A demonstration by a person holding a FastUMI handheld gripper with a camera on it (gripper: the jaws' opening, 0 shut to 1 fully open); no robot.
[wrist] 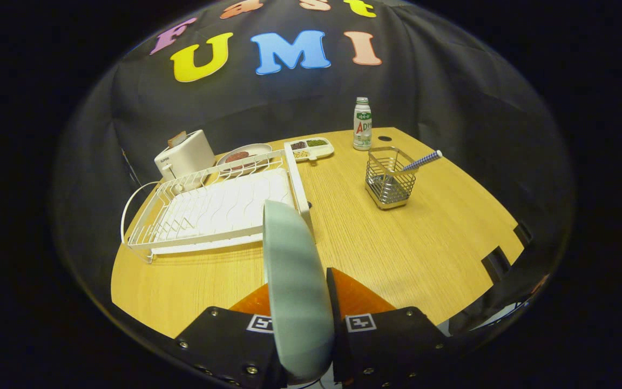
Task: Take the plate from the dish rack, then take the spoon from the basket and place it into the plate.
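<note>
My gripper point(299, 294) is shut on a pale green plate point(295, 281), which stands on edge between the two fingers and is lifted above the wooden table point(397, 248). The white wire dish rack point(214, 210) lies just beyond the plate, to the left, with nothing in it. Farther off to the right stands a wire mesh basket point(391, 178). A spoon with a blue-and-white handle point(421, 161) leans out of the basket toward the right.
Behind the rack sit a white toaster point(186, 154), a plate with food point(243, 155) and a white divided tray point(309, 148). A small bottle point(362, 124) stands at the table's back edge. Open tabletop lies between the rack and the basket.
</note>
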